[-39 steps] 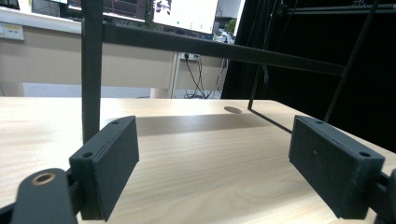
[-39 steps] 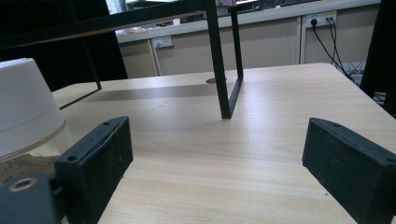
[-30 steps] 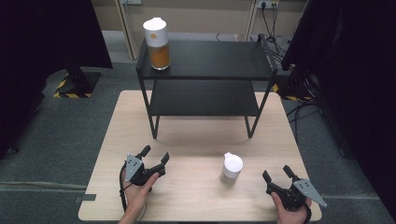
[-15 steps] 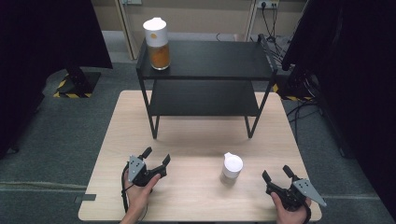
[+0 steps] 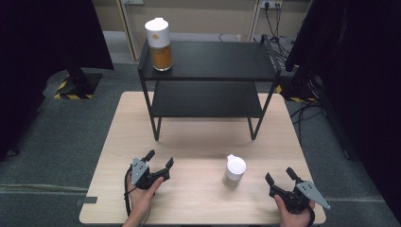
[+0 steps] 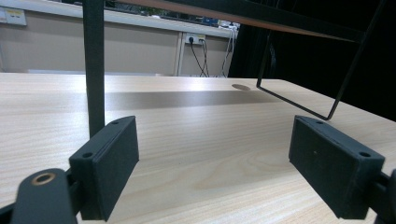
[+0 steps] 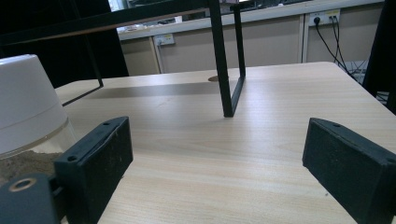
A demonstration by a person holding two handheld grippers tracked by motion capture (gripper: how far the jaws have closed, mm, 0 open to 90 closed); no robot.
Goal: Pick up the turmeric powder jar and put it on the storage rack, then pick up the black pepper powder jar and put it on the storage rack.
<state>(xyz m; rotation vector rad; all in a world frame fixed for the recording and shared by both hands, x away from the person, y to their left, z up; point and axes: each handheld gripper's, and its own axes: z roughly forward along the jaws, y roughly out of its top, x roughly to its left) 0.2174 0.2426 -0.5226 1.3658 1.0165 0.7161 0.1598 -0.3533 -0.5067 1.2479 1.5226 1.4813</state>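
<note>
While both hands are resting low at the near edge of the tabletop (image 5: pixel 198 123), the left hand-held gripper (image 5: pixel 158 160) is pointing forward and a little right with its jaws spread wide and nothing between them. The right hand-held gripper (image 5: pixel 280 175) is sitting at the near right corner, angling up and left, its jaws likewise wide and empty. A small white-lidded jar (image 5: pixel 234 170) is standing upright between the two, nearer the right one and touching neither. Up close, the right gripper view is showing sandy contents under the jar's lid, just left of the left jaw. From above, a black rack (image 5: pixel 208 61) is standing farther back, carrying a taller jar (image 5: pixel 159 38) with orange contents on its top shelf.
</note>
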